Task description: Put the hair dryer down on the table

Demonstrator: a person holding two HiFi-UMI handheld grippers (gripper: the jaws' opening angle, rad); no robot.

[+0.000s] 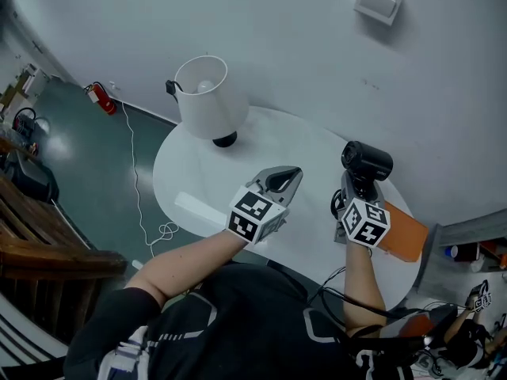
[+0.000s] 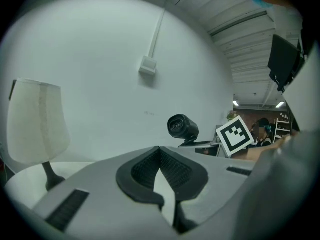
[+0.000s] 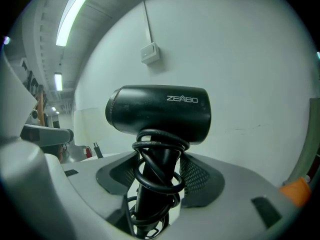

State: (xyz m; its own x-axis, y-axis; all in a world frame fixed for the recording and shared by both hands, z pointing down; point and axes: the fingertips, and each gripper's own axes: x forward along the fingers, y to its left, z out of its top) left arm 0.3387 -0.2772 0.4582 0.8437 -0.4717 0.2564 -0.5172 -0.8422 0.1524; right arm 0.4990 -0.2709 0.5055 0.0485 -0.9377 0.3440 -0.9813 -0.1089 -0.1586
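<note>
The black hair dryer (image 1: 366, 161) stands upright above the right side of the round white table (image 1: 301, 141), barrel pointing left. Its cord is coiled round the handle. My right gripper (image 1: 352, 188) is shut on that handle; in the right gripper view the hair dryer (image 3: 160, 114) rises between the pads of the right gripper (image 3: 157, 169). My left gripper (image 1: 293, 174) hovers over the table's middle, shut with nothing in it. In the left gripper view the left gripper (image 2: 160, 151) has its tips touching, and the hair dryer (image 2: 182, 128) shows beyond them.
A white-shaded lamp (image 1: 207, 97) stands at the table's back left and shows as the lamp (image 2: 37, 121) in the left gripper view. An orange flat object (image 1: 404, 232) lies at the table's right edge. A wall box (image 1: 378, 1) hangs behind. A white cable (image 1: 135, 172) runs over the floor at left.
</note>
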